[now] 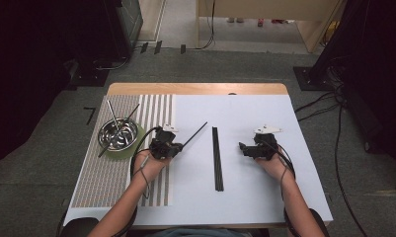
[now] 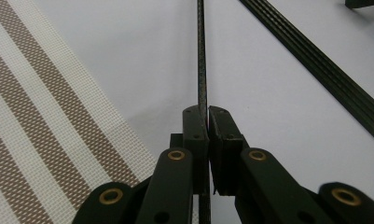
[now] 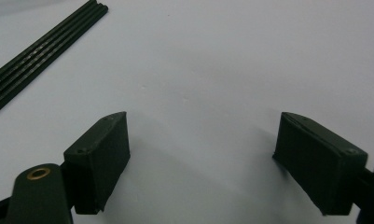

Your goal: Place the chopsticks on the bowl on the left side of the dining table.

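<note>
At the far left of the table [image 1: 245, 207], a striped mat [image 1: 104, 173] covers the surface. On it stands a metal bowl [image 1: 118, 134] on a green coaster [image 1: 131, 148], with two thin sticks [image 1: 115, 118] leaning in it, their upper ends crossing above the far rim.

Just to the right of the bowl, at the mat's right edge, the left gripper [image 1: 178, 146] is held in the person's left hand [image 1: 148, 165]. Its jaws are pressed together on a thin black stick [image 1: 194, 135], which juts out from them up and to the right over the white table. In the left gripper view the same stick [image 2: 202, 70] runs straight up between the two black pads [image 2: 195, 126], pinched tight with no gap on either side, and the striped mat [image 2: 40, 126] lies to the left below.

Further right, near the middle of the table, a bundle of black sticks [image 1: 217, 158] lies flat and straight, pointing away from the person. It sits apart from both grippers, between them. The left gripper view shows this bundle [image 2: 324, 70] slanting across the upper right; the right gripper view has the bundle [image 3: 40, 51] in the upper left corner.

At the right, the right gripper [image 1: 242, 148] sits in the person's right hand [image 1: 274, 165], pointing left toward the bundle. Its jaws stand wide apart over bare white table, with nothing between them, as the right gripper view shows from its own right gripper [image 3: 201, 158].
</note>
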